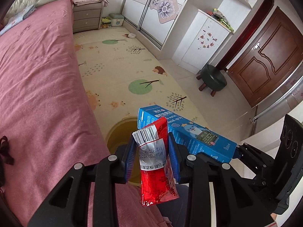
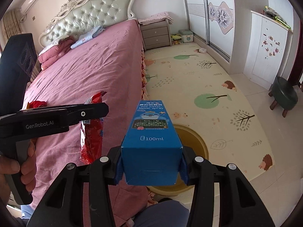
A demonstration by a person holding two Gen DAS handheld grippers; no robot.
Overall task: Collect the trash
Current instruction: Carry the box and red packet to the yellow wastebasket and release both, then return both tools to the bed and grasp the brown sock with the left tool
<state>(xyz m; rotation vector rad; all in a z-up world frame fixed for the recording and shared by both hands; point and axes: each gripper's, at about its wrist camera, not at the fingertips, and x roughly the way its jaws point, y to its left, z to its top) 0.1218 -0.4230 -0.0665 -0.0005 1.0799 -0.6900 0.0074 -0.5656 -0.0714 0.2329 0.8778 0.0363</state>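
My left gripper [image 1: 152,151] is shut on a red foil wrapper [image 1: 157,179] with a white barcode end, held above the bed edge. The wrapper also shows in the right wrist view [image 2: 92,138], hanging from the left gripper [image 2: 102,109]. My right gripper [image 2: 151,168] is shut on a blue nasal spray box [image 2: 151,141], held over a yellow bin [image 2: 197,143] on the floor. The box [image 1: 191,134] and bin [image 1: 121,134] also show in the left wrist view, with the right gripper [image 1: 236,151] at the box's end.
A pink-covered bed [image 2: 85,79] fills the left. A patterned play mat [image 2: 198,79] covers the floor. A dark green stool [image 2: 284,94] stands at right near a brown door [image 1: 265,64]. A nightstand [image 2: 156,35] and wardrobe [image 2: 208,13] stand at the back.
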